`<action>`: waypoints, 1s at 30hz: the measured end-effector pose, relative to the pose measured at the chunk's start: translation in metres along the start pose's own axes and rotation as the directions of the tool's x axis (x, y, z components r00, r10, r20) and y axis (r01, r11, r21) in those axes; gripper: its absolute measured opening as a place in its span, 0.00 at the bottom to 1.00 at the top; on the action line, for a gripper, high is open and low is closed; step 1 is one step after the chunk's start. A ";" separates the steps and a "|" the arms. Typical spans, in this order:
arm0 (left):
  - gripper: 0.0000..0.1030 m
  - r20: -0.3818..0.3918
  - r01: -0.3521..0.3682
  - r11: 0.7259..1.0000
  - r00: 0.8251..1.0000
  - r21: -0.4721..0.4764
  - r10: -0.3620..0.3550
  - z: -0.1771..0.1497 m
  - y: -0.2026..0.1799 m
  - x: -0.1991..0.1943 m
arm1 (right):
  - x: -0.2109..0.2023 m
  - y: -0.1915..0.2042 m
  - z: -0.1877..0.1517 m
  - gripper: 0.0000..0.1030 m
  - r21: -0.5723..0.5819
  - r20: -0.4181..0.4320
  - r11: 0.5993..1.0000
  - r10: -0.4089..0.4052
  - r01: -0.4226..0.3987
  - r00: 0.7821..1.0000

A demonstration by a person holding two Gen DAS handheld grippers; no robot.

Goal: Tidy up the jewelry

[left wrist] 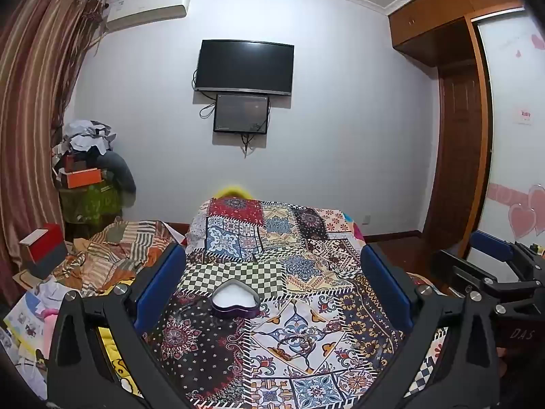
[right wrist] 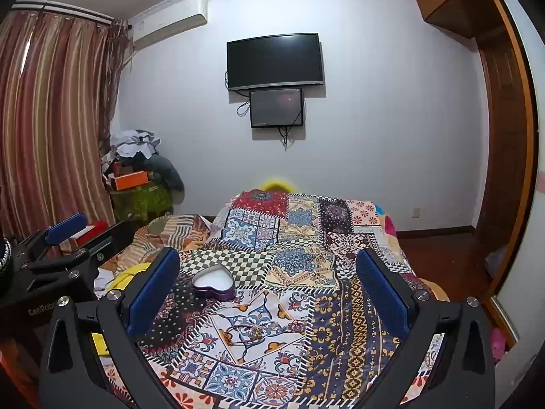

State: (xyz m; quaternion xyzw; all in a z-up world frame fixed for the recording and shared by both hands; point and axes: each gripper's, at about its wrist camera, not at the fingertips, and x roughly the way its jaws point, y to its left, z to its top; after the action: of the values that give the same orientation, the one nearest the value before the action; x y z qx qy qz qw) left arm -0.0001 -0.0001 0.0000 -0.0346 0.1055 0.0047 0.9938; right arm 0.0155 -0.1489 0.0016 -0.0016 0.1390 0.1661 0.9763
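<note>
A purple heart-shaped box (left wrist: 234, 301) (right wrist: 214, 286) with a white lining lies open on the patchwork bedspread (left wrist: 306, 238) (right wrist: 340, 306). On the cloth just nearer than the box lies a thin bracelet (left wrist: 296, 341) (right wrist: 250, 333), hard to make out against the pattern. A second small piece (right wrist: 298, 323) lies to its right. My left gripper (left wrist: 272, 250) hovers open above the cloth, the box between its blue pads. My right gripper (right wrist: 267, 254) hangs open beside it, holding nothing. Each gripper shows in the other's view: the right gripper (left wrist: 494, 272) and the left gripper (right wrist: 68, 238).
The bed runs toward a wall with a television (left wrist: 244, 67). To the left are a rumpled striped blanket (left wrist: 115, 255), a red box (left wrist: 44, 245), a pile of clothes and boxes (left wrist: 88, 163) and striped curtains. A wooden wardrobe (right wrist: 504, 136) and bare floor lie to the right.
</note>
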 end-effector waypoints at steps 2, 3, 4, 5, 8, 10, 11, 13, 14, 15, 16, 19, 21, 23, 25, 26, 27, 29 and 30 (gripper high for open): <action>1.00 -0.001 0.001 1.000 1.000 -0.007 -0.001 0.000 0.000 0.000 | 0.000 0.000 0.000 1.00 0.001 0.002 1.000 -0.001 0.001 1.000; 1.00 -0.001 -0.001 1.000 1.000 -0.006 0.001 0.000 0.000 0.000 | 0.000 0.000 0.000 1.00 0.002 0.002 1.000 -0.001 0.001 1.000; 1.00 -0.002 -0.003 1.000 1.000 -0.006 0.003 0.000 0.000 0.000 | -0.001 0.000 0.000 0.99 0.002 0.003 1.000 0.000 0.000 1.000; 1.00 -0.003 -0.003 1.000 1.000 -0.006 0.003 0.000 0.000 0.000 | -0.001 0.000 0.000 0.99 0.003 0.003 1.000 -0.001 0.001 1.000; 1.00 -0.004 -0.009 1.000 1.000 -0.005 0.009 0.000 0.000 -0.001 | 0.000 0.000 0.000 1.00 0.000 0.000 1.000 -0.002 0.002 1.000; 1.00 -0.004 -0.009 1.000 1.000 -0.004 0.009 0.001 -0.001 -0.003 | 0.000 0.001 0.000 0.99 0.002 0.000 1.000 -0.001 0.001 1.000; 1.00 -0.010 -0.007 1.000 1.000 -0.010 0.007 -0.004 0.000 0.001 | 0.000 0.001 0.000 0.99 0.002 0.001 1.000 -0.001 0.001 1.000; 1.00 -0.009 -0.008 1.000 1.000 -0.008 0.007 -0.004 -0.001 0.000 | 0.000 0.002 0.000 0.99 0.002 0.000 1.000 0.000 0.000 1.000; 1.00 -0.008 -0.008 1.000 1.000 -0.007 0.008 -0.005 -0.002 0.000 | 0.000 0.001 0.000 0.99 0.002 -0.001 1.000 0.000 0.000 1.000; 1.00 -0.013 -0.009 1.000 1.000 -0.015 0.008 -0.003 0.003 0.005 | 0.000 0.001 0.000 0.99 0.002 0.000 1.000 0.000 0.000 1.000; 1.00 -0.011 -0.008 1.000 1.000 -0.014 0.008 -0.003 0.003 0.005 | 0.000 0.002 0.000 1.00 0.001 0.000 1.000 0.001 -0.001 1.000; 1.00 -0.007 -0.009 1.000 1.000 -0.007 0.009 -0.003 0.003 0.004 | 0.000 0.001 -0.001 0.99 0.003 0.000 1.000 0.000 0.000 1.000; 1.00 -0.005 -0.010 1.000 1.000 -0.003 0.010 -0.003 0.003 0.004 | 0.001 0.001 -0.002 0.99 0.004 0.000 1.000 0.000 0.000 1.000; 1.00 -0.004 -0.009 1.000 1.000 0.001 0.009 -0.003 0.003 0.005 | 0.000 0.000 -0.001 0.99 0.005 -0.002 1.000 -0.001 0.001 1.000; 1.00 -0.004 -0.008 1.000 1.000 0.002 0.008 -0.003 0.004 0.005 | -0.001 0.001 0.000 0.99 0.006 -0.002 1.000 -0.002 0.002 1.000; 1.00 -0.003 -0.007 1.000 1.000 0.002 0.007 -0.003 0.004 0.004 | 0.000 0.000 -0.001 0.99 0.006 -0.002 1.000 -0.001 0.001 1.000; 1.00 -0.003 -0.007 1.000 1.000 0.002 0.007 -0.003 0.005 0.004 | 0.000 0.001 -0.001 0.99 0.005 -0.003 1.000 -0.001 0.001 1.000; 1.00 -0.003 -0.008 1.000 1.000 0.005 0.008 -0.004 -0.002 0.004 | 0.000 0.001 0.000 1.00 0.004 -0.003 1.000 -0.001 0.001 1.000; 1.00 -0.002 -0.008 1.000 1.000 0.005 0.008 -0.004 -0.002 0.004 | 0.000 0.002 0.000 1.00 0.004 -0.004 1.000 -0.001 0.001 1.000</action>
State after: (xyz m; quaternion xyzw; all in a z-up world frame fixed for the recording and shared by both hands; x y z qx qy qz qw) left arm 0.0027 -0.0022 -0.0050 -0.0316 0.1069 0.0083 0.9937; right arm 0.0147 -0.1470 0.0020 -0.0002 0.1410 0.1655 0.9761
